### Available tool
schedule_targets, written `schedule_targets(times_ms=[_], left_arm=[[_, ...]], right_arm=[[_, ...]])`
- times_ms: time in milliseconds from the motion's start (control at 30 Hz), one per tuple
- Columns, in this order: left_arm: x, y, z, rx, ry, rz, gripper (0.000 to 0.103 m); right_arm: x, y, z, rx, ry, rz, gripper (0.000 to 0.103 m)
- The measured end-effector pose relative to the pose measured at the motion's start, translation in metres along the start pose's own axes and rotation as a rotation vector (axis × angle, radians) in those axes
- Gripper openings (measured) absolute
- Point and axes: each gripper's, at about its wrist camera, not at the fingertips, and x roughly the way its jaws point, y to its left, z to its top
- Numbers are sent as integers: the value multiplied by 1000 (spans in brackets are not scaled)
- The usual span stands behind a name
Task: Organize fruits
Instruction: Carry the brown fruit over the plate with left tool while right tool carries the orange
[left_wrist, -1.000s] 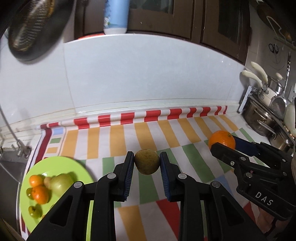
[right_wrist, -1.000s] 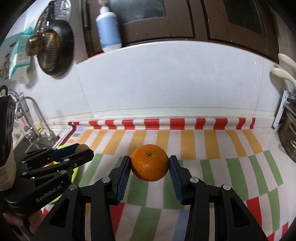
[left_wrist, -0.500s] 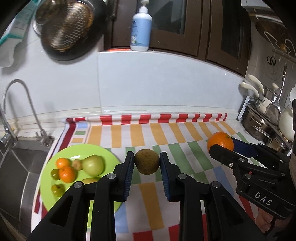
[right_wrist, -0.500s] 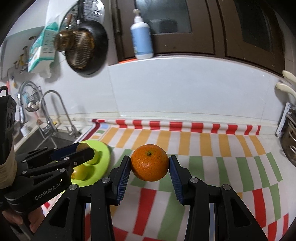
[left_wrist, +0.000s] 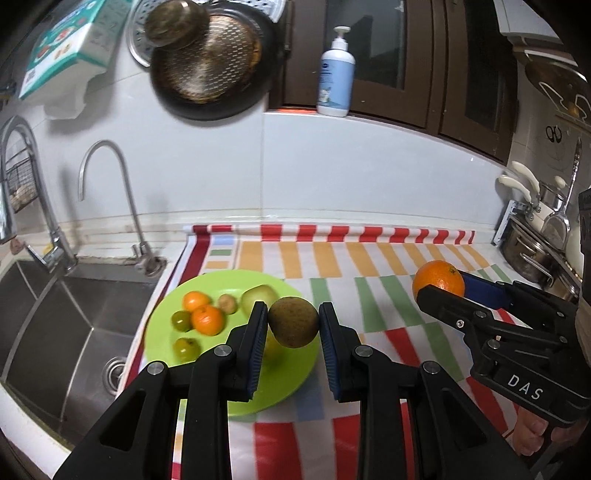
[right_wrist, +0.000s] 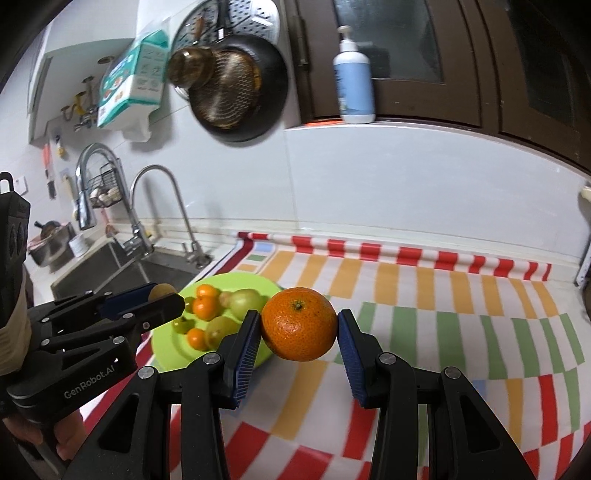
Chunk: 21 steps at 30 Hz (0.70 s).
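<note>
The left tool (left_wrist: 293, 326) is clenched on a brown-green fruit (left_wrist: 293, 321), its blue pads pressing both sides. The fruit hangs in the air above the near right part of the green plate (left_wrist: 159, 332). That plate sits on the striped cloth (left_wrist: 369, 266) covering the counter, just beside the sink (left_wrist: 55, 325), and carries two small oranges (left_wrist: 208, 319), some small green fruits (left_wrist: 181, 320) and a pale green pear (left_wrist: 258, 295). The right tool (right_wrist: 299, 330) grips an orange (right_wrist: 299, 328) between its pads, held above the cloth to the right of the plate. A pan (left_wrist: 210, 70) hangs on the wall above the tap (left_wrist: 107, 184).
</note>
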Motion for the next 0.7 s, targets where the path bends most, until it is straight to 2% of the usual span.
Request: schedule_targets(times_ms=[467, 700], left_arm=[[1, 60, -22, -9, 52, 68, 29], [16, 84, -37, 3, 110, 52, 29]], right_arm=[[41, 53, -9, -23, 81, 69, 43], [67, 72, -22, -12, 156, 81, 43]])
